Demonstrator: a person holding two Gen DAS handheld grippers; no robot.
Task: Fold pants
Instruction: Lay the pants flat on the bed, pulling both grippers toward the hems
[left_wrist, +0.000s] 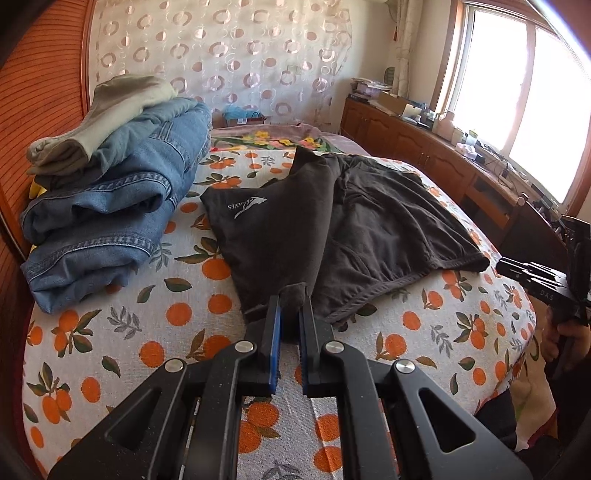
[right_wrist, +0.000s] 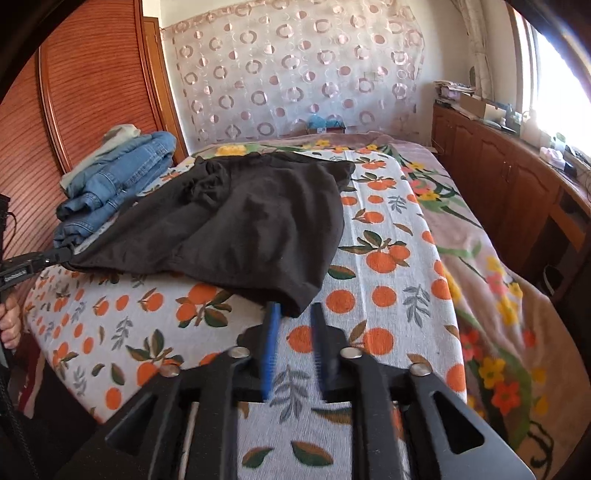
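Dark brown pants lie across the orange-print bedsheet, one part doubled over so a white logo, seemingly reading "ALLAXES", faces up. The left gripper is clenched on a pinch of cloth at the near edge, apparently to steer the fold; the right gripper, jaws parted, grips nothing. Folded jeans sit stacked beside.

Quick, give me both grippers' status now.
Left gripper: closed on a corner of the dark pants.
Right gripper: open, fingers apart over the bedsheet, holding nothing; the pants' edge lies just ahead.
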